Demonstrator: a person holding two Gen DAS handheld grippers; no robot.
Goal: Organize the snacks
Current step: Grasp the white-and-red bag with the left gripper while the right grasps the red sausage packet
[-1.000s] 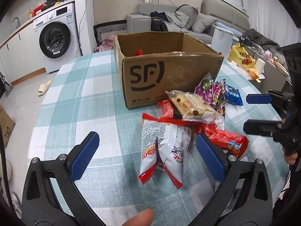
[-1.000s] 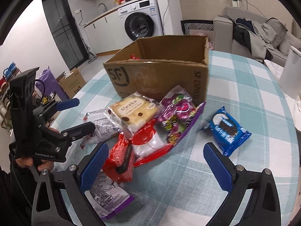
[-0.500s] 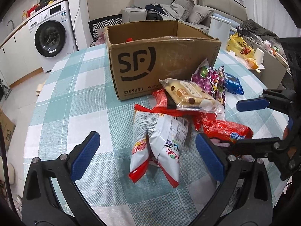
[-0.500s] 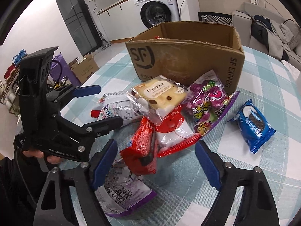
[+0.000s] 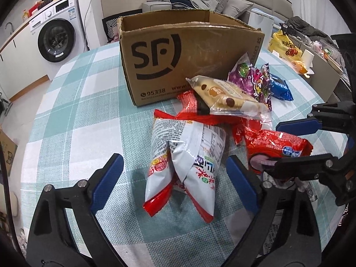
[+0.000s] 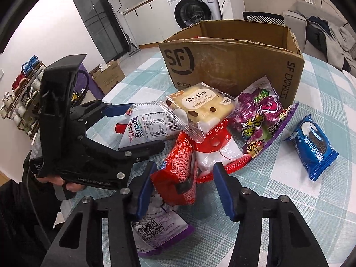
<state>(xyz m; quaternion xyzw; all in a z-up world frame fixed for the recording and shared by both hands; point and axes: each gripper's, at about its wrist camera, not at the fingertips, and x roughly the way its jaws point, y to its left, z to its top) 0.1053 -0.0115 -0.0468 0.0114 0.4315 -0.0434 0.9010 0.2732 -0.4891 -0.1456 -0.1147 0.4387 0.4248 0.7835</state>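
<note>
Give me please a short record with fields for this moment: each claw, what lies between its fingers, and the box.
left claw: jaws have just been closing, astride the white snack bag, pads not on it
right claw: jaws have just been closing around the red packet, contact unclear
box: cardboard, open top, behind the snack pile
table: checked cloth
</note>
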